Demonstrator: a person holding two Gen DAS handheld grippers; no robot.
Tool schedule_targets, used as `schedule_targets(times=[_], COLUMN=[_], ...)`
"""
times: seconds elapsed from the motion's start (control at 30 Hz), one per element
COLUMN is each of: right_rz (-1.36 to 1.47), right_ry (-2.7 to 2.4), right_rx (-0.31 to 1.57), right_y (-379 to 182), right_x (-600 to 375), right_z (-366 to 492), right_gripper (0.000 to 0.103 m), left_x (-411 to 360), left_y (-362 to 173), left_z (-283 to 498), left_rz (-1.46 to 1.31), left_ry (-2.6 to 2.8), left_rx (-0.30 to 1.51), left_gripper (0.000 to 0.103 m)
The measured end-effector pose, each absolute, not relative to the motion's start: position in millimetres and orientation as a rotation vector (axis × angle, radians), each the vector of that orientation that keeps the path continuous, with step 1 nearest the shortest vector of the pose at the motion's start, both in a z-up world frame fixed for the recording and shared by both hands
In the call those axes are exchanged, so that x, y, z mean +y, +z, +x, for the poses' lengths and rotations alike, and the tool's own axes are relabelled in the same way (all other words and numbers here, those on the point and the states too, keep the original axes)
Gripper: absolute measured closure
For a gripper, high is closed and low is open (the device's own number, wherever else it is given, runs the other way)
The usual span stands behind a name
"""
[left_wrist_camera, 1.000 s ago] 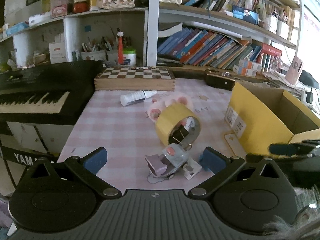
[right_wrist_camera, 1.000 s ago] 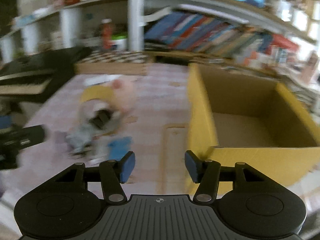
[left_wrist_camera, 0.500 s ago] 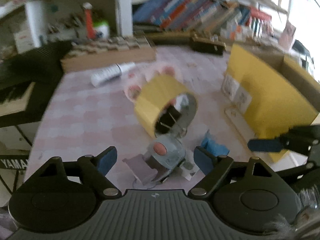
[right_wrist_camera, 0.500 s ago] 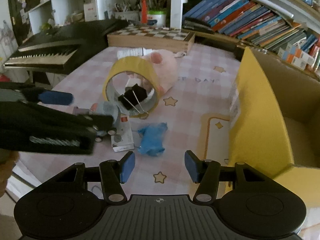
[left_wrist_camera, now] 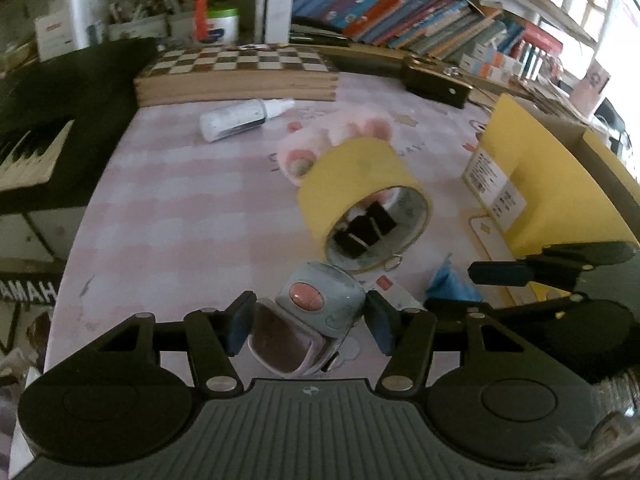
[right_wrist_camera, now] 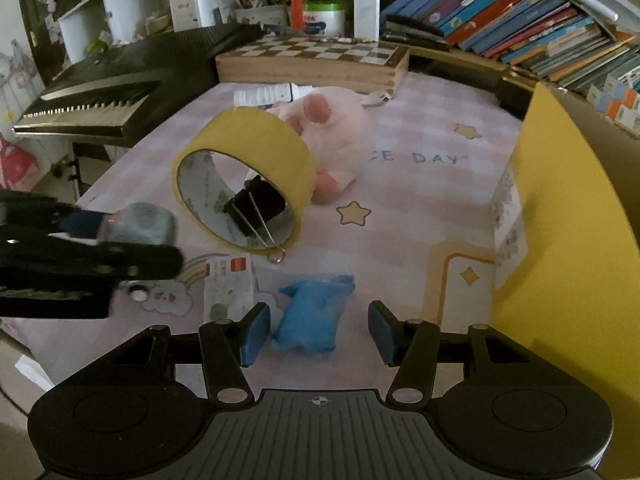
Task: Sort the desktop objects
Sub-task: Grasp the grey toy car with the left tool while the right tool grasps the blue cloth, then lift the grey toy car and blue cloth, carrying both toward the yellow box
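A grey-blue gadget [left_wrist_camera: 320,300] with a pink button and an open purple lid lies between the fingers of my left gripper [left_wrist_camera: 310,326], whose jaws are closing; the pads stand just beside it. A crumpled blue piece [right_wrist_camera: 308,316] lies between the fingers of my right gripper [right_wrist_camera: 318,332], which is also closing, nearer the left pad with a gap on the right. A yellow tape roll [right_wrist_camera: 248,140] stands on edge with a black binder clip [right_wrist_camera: 256,204] inside. Behind it lies a pink plush [right_wrist_camera: 336,120]. An open yellow box [right_wrist_camera: 560,200] stands at the right.
A white bottle [left_wrist_camera: 236,120] lies in front of a chessboard box [left_wrist_camera: 236,68] at the back. A black keyboard [right_wrist_camera: 100,92] borders the table's left side. A white card [right_wrist_camera: 228,284] lies beside the blue piece. Bookshelves run along the back wall.
Both grippers have come down and forward toward the table. The left jaws narrowed from wide open to close around the grey-blue gadget. The right gripper now straddles the blue piece.
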State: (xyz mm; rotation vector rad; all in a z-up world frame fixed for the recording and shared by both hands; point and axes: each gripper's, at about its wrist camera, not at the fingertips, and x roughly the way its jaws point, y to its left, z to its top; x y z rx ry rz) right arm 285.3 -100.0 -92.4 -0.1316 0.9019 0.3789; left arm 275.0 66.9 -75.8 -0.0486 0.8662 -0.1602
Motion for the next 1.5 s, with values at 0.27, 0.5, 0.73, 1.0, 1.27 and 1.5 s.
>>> schedule_targets(times=[0.27,0.5,0.73,1.0,1.27,1.5], right_rz=[-0.145,-0.11,-0.074,-0.066,-0.062,-0.046], right_ry=[0.392,0.391,0.369,0.343,0.301,0.274], right_rx=[0.901,0.823,0.754,0.725,0.717,0.721], right_y=[-93,-62,-28,-15,-6,-4], right_x=[-96,-103,-110,-103,-99,-95], right_z=[292,282,254,219,177,140], right_gripper=[0.076,0.076,0.076,0.076,0.077,0.077], left_x=[74,79,83,85,93,97], left_y=[-73,-46,-19,0,4,7], left_z=[270,255,230,197,157,121], left_rz=[-0.088,-0.124,-0.142,-0.153,-0.18,-0.175], left_ry=[-0.141,-0.157,-0.198,-0.258,-0.303,-0.33], left_rx=[0.869,0.802,0.721,0.659,0.635,0.623], left_gripper=[0.047,0.047,0.047,0.047,0.047,0.047])
